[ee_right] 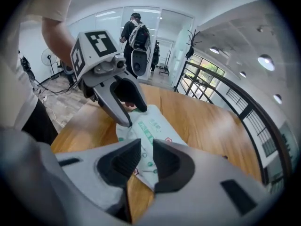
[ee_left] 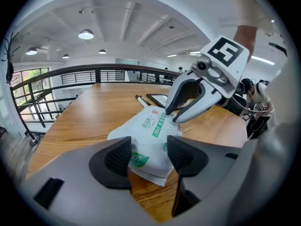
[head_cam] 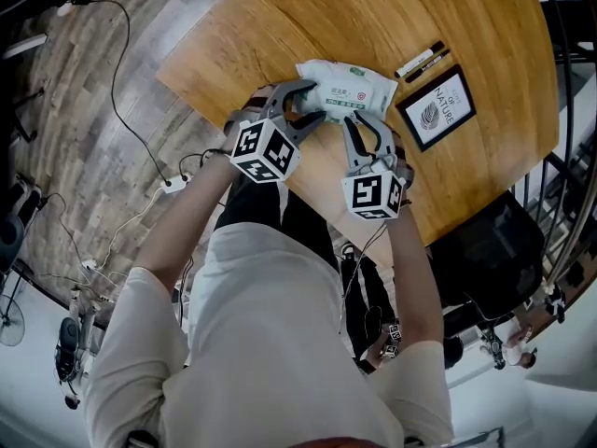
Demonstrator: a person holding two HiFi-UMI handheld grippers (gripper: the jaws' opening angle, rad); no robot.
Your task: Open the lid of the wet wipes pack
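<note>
Glossy plastic pack (head_cam: 347, 87), smooth wood tbl (head_cam: 280, 17)

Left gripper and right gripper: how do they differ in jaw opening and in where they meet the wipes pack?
The left gripper has its jaws wide apart; the right gripper leaves a narrow gap. The left gripper straddles the left end of the wet wipes pack in the head view; the right gripper sits at its near edge. Both point down at the pack; neither pinches it.

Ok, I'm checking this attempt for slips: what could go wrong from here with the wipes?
The soft pack lies loose on the table, so a pull may lift or drag it whole instead of opening it. The left gripper and right gripper stand close together and might bump.
</note>
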